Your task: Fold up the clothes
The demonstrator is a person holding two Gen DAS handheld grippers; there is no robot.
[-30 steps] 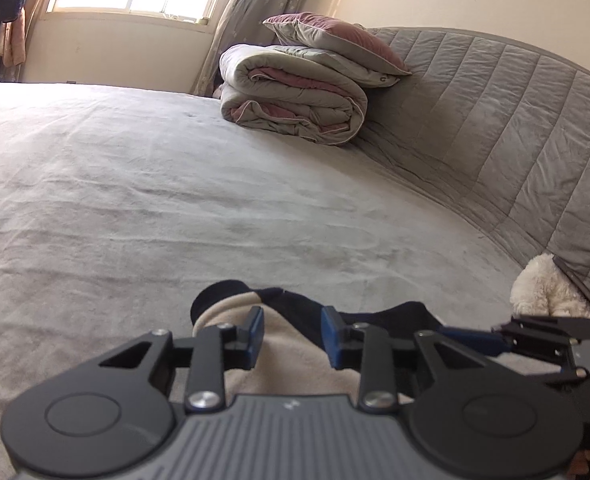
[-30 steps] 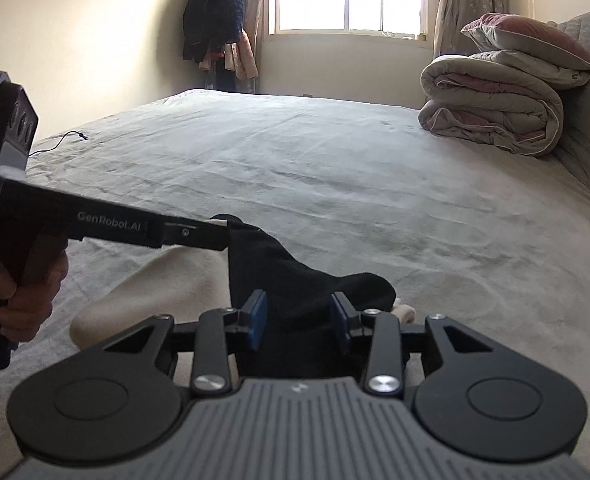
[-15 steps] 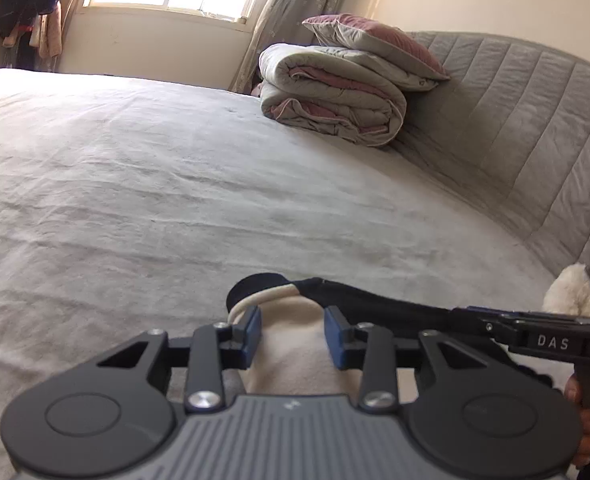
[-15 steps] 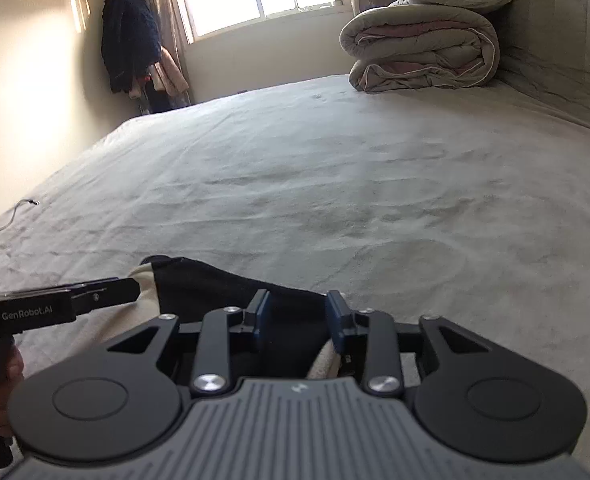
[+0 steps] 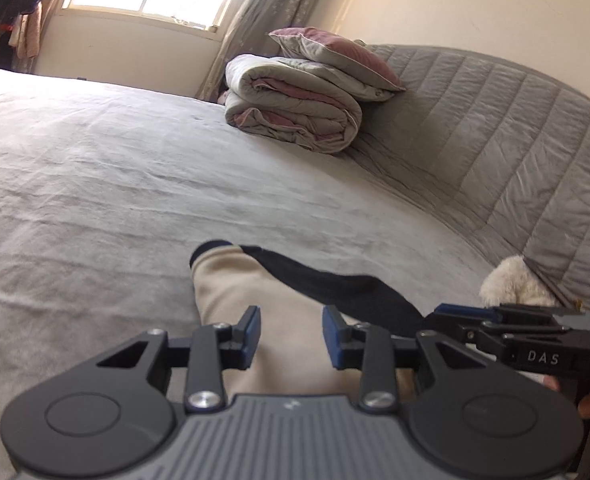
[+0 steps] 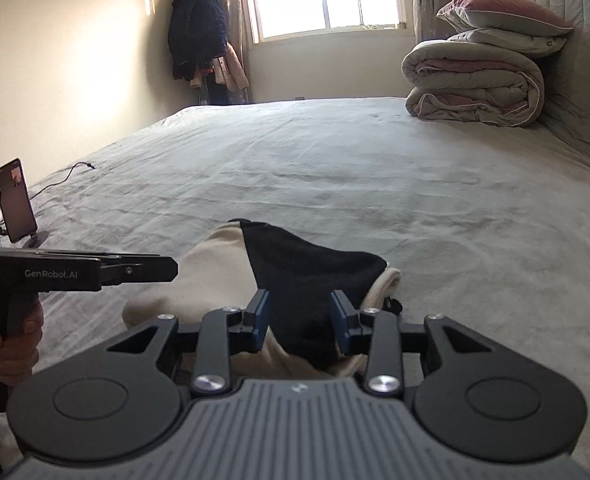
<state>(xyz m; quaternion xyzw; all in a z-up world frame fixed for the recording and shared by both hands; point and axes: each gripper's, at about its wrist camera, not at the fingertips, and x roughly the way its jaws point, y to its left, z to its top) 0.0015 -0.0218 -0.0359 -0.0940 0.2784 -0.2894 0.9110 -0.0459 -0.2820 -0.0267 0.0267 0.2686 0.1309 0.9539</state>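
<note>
Two tools at the near edge of a grey bed (image 6: 335,168), both over one garment (image 5: 295,344), cream with a black panel, lying bunched on the cover. Left tool (image 5: 291,336): jaws part open, cream cloth in the gap; whether the pads pinch it cannot be told. Right tool (image 6: 301,322): jaws part open, black panel rising between them; grip likewise unclear. In the left view the right tool comes in from the right, tip at the black cloth. Folded duvet (image 6: 475,80) with pillow (image 6: 507,14) on top at the far corner, against the headboard (image 5: 495,152). Phone (image 6: 15,200) propped upright at the bed's left edge.
</note>
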